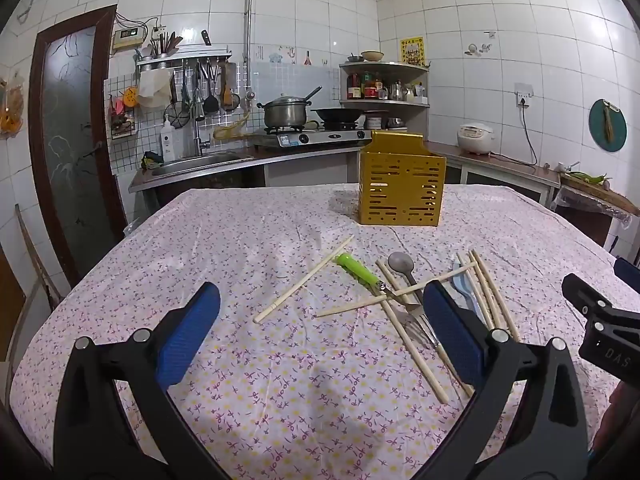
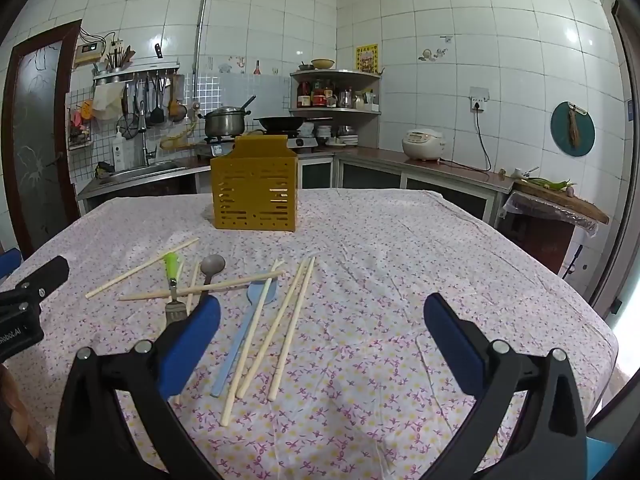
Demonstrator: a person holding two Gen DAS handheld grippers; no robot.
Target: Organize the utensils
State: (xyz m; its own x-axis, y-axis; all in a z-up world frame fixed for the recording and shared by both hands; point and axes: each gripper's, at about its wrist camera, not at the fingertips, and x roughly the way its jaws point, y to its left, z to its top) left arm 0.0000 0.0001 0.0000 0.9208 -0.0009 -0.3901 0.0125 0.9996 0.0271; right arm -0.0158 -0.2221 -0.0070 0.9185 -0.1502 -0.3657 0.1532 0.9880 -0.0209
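Both grippers spread wide, empty: left gripper (image 1: 320, 320), right gripper (image 2: 322, 324). Mid-table (image 2: 400, 240): scattered wooden chopsticks (image 2: 288, 320), grey spoon (image 2: 212, 266), blue spoon (image 2: 256, 296), green-handled fork (image 1: 360, 272). Yellow slotted utensil holder (image 1: 402, 184) upright near far table edge.

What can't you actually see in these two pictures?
- Inside of the slotted yellow metal utensil box: both views, its walls hide it.
- Green-handled fork: tines partly behind the left tongs finger, left view.
- Pale blue plastic spoon: left view, mostly behind that finger.
- Right tongs: cut off by the left view's edge.
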